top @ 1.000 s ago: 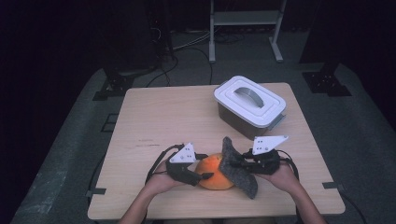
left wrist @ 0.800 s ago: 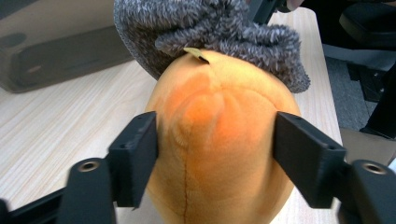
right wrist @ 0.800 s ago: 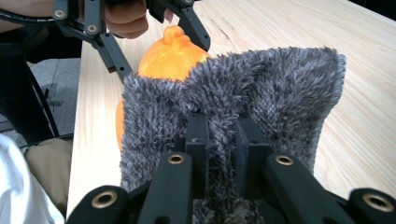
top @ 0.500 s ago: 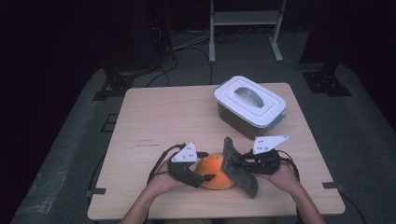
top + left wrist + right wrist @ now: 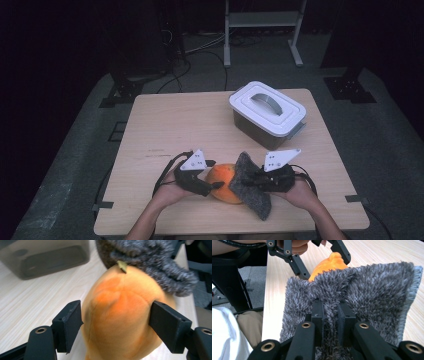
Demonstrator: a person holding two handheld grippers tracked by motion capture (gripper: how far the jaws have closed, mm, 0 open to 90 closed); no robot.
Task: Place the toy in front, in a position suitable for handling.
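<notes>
The orange plush fruit [image 5: 226,183] lies at the near edge of the counter [image 5: 170,130], between the two hands. The left claw [image 5: 116,322] straddles it, jaws set against its two flanks and pinching it. The right claw [image 5: 330,312] is pressed together on a fold of a grey shaggy cloth [image 5: 362,297], which drapes against the fruit's right side, touching it.

Risks, as judged from this position:
- The fruit is soft and rounded. The jaws bear on a curved, yielding surface, so a rub from the cloth could roll or squeeze it out of the grip.
- The cloth is held by one narrow fold only. Drag of its long pile across plush fabric could pull the fold free.
- Work sits close to the counter's near edge, so a released fruit may drop off it.

Materials: the fruit has a short velvety nap, stitched seams and a small leaf-like tab [image 5: 122,266] at its top. The cloth is thick, deep-piled and limp, with a bound edge. The counter is pale wood grain. A lidded plastic box [image 5: 267,113] with a white lid and grey handle stands well apart at the far right.
</notes>
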